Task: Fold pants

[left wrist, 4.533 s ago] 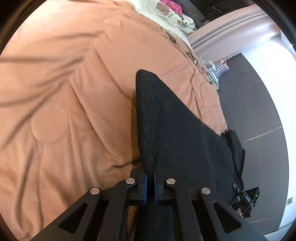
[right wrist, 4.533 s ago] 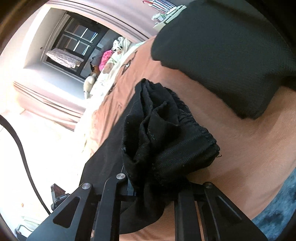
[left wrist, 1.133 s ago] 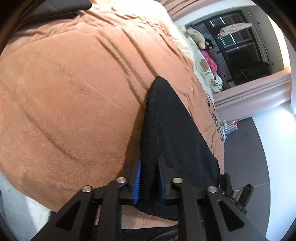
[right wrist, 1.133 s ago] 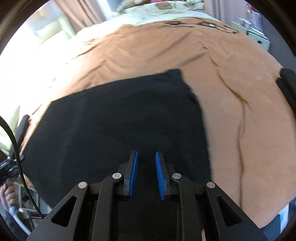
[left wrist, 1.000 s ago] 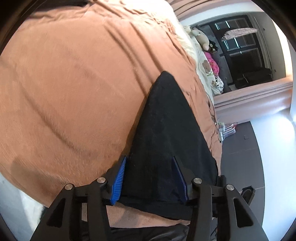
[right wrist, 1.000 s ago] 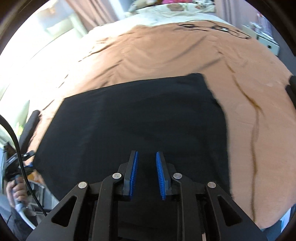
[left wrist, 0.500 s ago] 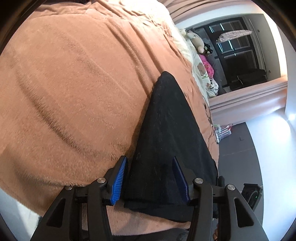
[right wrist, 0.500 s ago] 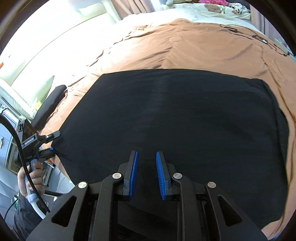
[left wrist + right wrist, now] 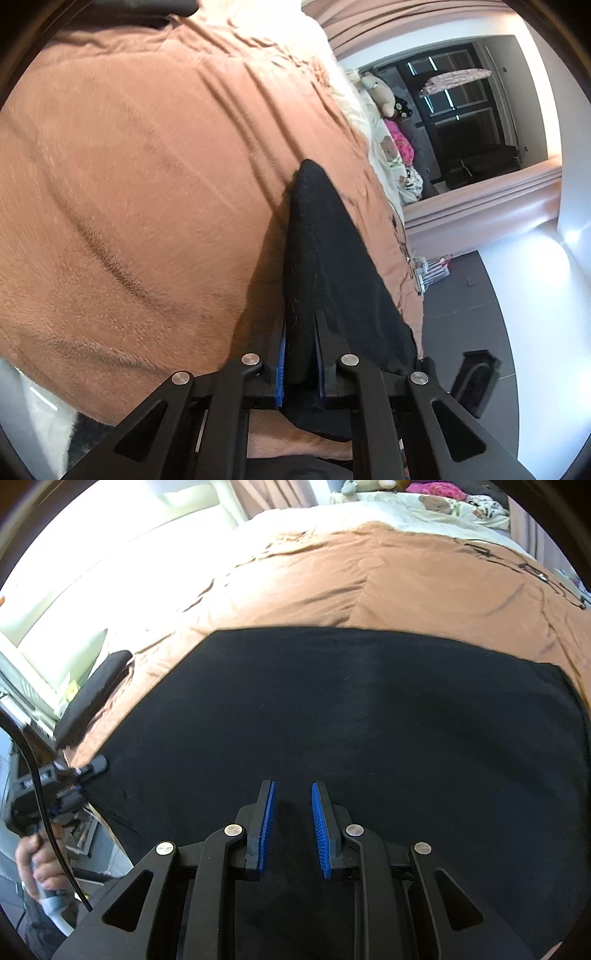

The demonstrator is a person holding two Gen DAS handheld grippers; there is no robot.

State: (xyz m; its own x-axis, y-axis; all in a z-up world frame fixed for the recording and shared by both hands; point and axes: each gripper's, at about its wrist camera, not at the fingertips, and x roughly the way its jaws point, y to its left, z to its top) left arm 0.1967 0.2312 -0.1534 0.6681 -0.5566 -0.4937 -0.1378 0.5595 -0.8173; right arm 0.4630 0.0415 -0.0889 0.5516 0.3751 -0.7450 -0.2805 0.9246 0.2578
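Black cloth, the pants [image 9: 351, 716], lies spread flat on the near part of a brown blanket [image 9: 140, 192] that covers the bed. Seen from the right wrist, the cloth makes one broad dark sheet with a straight far edge, reaching nearly across the blanket's width.

The left gripper [image 9: 300, 363] has just been closing, and its blue pads now press on the near corner of the pants, a thick fold of cloth pinched between them and standing up a little from the blanket. In the right wrist view the same gripper [image 9: 86, 770] sits at the left corner of the cloth, with a person's hand [image 9: 35, 860] around its handle and a black cable running past it.

The right gripper [image 9: 293, 823] hangs over the near middle of the pants with its jaws a small way apart; nothing is between the pads [image 9: 266, 823], and whether the tips touch the cloth below I cannot tell.

Beyond the blanket lies a pale sheet with soft toys [image 9: 384, 98] by a dark window [image 9: 469, 122].
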